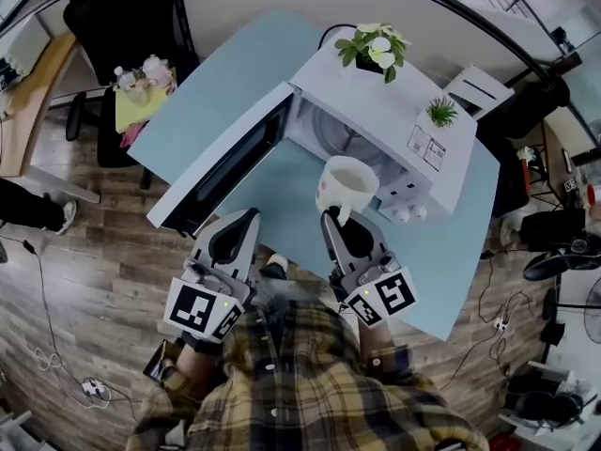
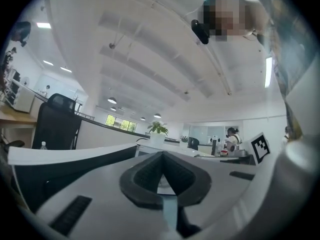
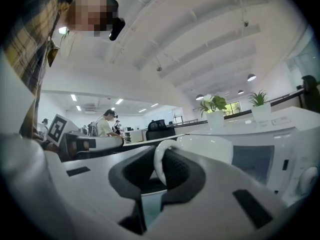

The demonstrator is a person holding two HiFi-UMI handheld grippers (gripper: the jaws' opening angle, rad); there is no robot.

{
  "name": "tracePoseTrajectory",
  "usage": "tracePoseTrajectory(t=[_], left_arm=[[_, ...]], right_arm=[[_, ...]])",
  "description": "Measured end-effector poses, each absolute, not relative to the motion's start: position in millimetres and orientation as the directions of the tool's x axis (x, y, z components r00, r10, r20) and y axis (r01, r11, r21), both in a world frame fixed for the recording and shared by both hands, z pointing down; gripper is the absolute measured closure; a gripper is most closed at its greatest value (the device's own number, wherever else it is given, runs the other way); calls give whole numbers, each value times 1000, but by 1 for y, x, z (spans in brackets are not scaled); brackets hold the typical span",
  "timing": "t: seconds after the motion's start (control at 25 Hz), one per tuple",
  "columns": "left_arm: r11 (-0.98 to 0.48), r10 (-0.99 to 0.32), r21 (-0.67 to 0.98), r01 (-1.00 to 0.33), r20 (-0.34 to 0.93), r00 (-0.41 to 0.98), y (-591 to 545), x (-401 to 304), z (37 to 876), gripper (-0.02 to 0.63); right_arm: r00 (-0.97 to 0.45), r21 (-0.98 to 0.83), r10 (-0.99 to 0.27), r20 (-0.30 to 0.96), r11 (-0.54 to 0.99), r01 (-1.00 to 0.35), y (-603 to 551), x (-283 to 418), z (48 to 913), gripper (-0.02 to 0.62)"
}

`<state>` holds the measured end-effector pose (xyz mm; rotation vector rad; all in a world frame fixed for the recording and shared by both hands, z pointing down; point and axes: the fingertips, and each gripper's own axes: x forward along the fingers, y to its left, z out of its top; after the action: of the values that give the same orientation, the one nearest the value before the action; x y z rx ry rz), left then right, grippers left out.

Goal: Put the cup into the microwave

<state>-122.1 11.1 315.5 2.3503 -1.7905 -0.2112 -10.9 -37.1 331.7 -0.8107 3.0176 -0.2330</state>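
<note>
My right gripper (image 1: 335, 216) is shut on the handle of a white cup (image 1: 347, 184) and holds it upright in the air. The cup hangs just in front of the cavity of the white microwave (image 1: 376, 111), whose dark-windowed door (image 1: 221, 163) is swung wide to the left. In the right gripper view the handle (image 3: 159, 160) sits between the black pads of the gripper (image 3: 162, 156), with the cup body (image 3: 207, 149) beyond and the microwave (image 3: 272, 151) to the right. My left gripper (image 1: 246, 222) is shut on nothing, near the door's lower edge; its tips (image 2: 162, 156) point towards the door (image 2: 70, 156).
The microwave stands on a light blue table (image 1: 211, 83), and two potted plants (image 1: 376, 47) (image 1: 439, 111) sit on top of it. A black chair (image 1: 117, 7) and a yellow stool with bottles (image 1: 141, 87) stand at the back left. Wooden floor surrounds the table.
</note>
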Motion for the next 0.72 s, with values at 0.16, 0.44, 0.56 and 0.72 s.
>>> tracePoseTrajectory(t=[0.16,0.44,0.56,0.72], left_arm=[[-287,-956,218,-933,0,295,-16,-116,317,614],[-339,-938,199,-920,8,347,-46,-103,321,614],[-367,-926,191,-910,12,376,-57,-98,321,614],[-403,-911,182,-897,11,412,-69,-91,321,614]], right_arm=[[-854,-153,-519,41,841,-519,-57,-4,337,552],[-829,-155,-557,40,816,-556,-78,10,341,552],[-816,-156,-576,37,804,-574,-81,15,341,552],[-799,-150,-601,32,787,-598,-82,23,339,552]])
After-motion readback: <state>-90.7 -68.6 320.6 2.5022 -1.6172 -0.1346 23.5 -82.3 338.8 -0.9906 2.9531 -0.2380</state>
